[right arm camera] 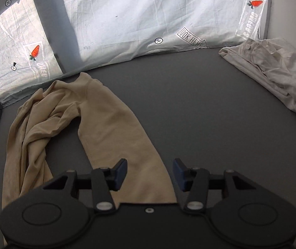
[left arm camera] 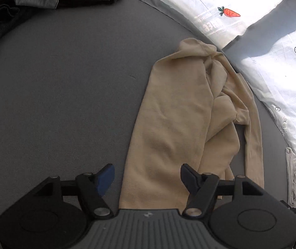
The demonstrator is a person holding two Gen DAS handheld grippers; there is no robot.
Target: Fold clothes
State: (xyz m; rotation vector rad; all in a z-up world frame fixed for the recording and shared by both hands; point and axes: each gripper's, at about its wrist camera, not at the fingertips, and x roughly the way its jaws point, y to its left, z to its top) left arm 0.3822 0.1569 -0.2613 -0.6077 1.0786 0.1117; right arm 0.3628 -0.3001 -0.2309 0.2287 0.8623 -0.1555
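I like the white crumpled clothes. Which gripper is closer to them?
Right. The right gripper hovers open over the beige garment, white clothes ahead to its right. The left gripper sits farther left.

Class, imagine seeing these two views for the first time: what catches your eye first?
A crumpled beige knit garment sprawls on the grey surface, just ahead of both open tongs. Behind it lies a white printed sheet with orange carrots, and a rumpled white garment lies at far right.
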